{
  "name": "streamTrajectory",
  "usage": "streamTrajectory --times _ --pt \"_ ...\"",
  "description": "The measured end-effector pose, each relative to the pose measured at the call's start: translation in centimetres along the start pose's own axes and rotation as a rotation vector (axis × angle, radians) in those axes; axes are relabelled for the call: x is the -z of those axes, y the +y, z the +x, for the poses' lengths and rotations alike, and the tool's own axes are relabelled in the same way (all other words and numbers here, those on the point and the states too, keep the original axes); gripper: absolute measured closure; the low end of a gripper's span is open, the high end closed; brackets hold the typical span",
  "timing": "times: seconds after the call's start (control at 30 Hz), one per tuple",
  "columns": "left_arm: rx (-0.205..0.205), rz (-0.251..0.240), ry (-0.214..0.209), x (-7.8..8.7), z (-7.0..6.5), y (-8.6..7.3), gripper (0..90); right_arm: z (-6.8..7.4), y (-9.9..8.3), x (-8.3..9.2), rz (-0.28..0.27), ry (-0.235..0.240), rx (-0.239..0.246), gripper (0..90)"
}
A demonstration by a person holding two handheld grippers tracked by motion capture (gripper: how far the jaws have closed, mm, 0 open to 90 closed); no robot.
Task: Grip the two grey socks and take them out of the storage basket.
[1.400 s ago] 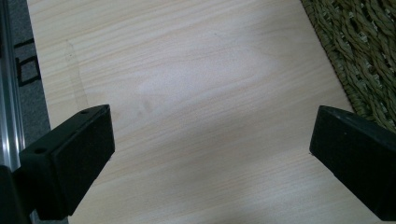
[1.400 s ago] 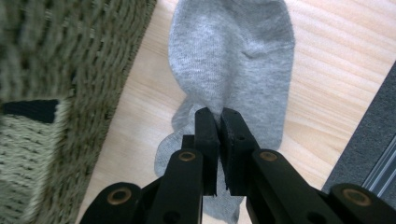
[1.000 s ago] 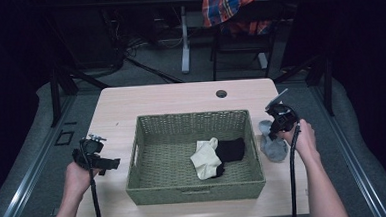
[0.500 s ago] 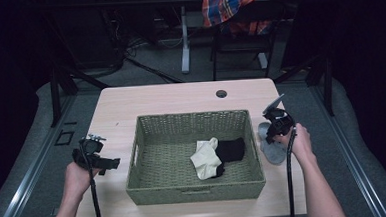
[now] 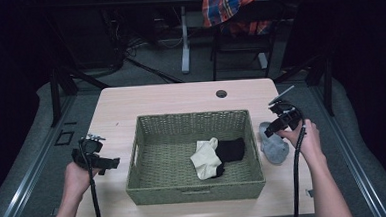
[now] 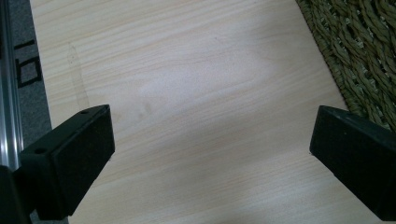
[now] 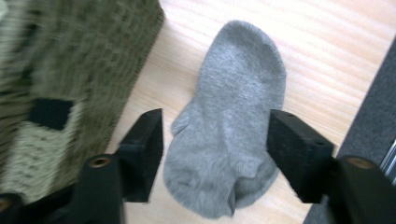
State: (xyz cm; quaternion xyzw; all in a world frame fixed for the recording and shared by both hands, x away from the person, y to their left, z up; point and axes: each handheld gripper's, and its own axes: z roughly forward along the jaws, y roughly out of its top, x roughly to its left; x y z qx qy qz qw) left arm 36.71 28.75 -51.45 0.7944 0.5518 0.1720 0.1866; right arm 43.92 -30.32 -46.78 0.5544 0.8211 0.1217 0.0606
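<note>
A grey sock lies flat on the table just right of the woven basket. My right gripper hangs over the sock's near end, open, with one jaw on each side of the sock. Inside the basket lie a cream sock and a black sock, touching each other. My left gripper is open over bare wood left of the basket, nothing between its jaws.
The light wooden table has a round cable hole near its far edge. The basket's wall stands close to the left gripper. Grey floor lies past the table's right edge. A plaid cloth hangs on a chair behind.
My right gripper has moved down and toward the basket, coming over the grey sock. The left gripper has stayed put.
</note>
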Motion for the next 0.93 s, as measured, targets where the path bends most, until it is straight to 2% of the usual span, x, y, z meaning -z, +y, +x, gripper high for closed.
streamTrajectory --times 0.03,0.1,0.13,0.33,0.43,0.57,0.6,0.7,0.93 --pt "0.0 0.001 0.001 0.0 0.0 0.0 0.2 0.3 -0.5 0.8 -0.021 -0.002 0.003 31.3" --pt "0.002 0.001 0.001 0.0 0.0 0.0 0.2 0.4 -0.7 1.1 -0.034 -0.003 -0.001 28.5" --pt "0.001 0.001 0.0 0.0 0.0 0.0 0.2 0.7 -1.2 1.7 -0.048 0.001 0.003 20.5" --pt "0.001 0.002 -0.003 0.1 0.1 0.0 0.2 1.6 -2.7 2.4 -0.072 0.013 0.038 12.8" --pt "0.001 -0.003 0.001 0.0 0.0 0.0 0.2 1.8 -4.1 2.7 -0.093 0.02 0.052 7.6" --pt "0.0 -0.002 0.001 0.1 0.0 0.0 0.2 1.9 -5.3 2.5 -0.101 0.024 0.043 4.9" --pt "-0.001 -0.002 0.001 0.1 0.0 0.0 0.2 1.8 -5.6 2.5 -0.094 0.025 0.055 4.6" --pt "-0.001 -0.002 0.0 0.0 -0.1 0.1 0.2 1.8 -6.5 1.9 -0.078 0.019 0.049 2.1" --pt "-0.001 0.001 0.001 0.0 -0.1 0.1 0.1 1.6 -6.3 1.8 -0.088 0.017 0.064 1.6"
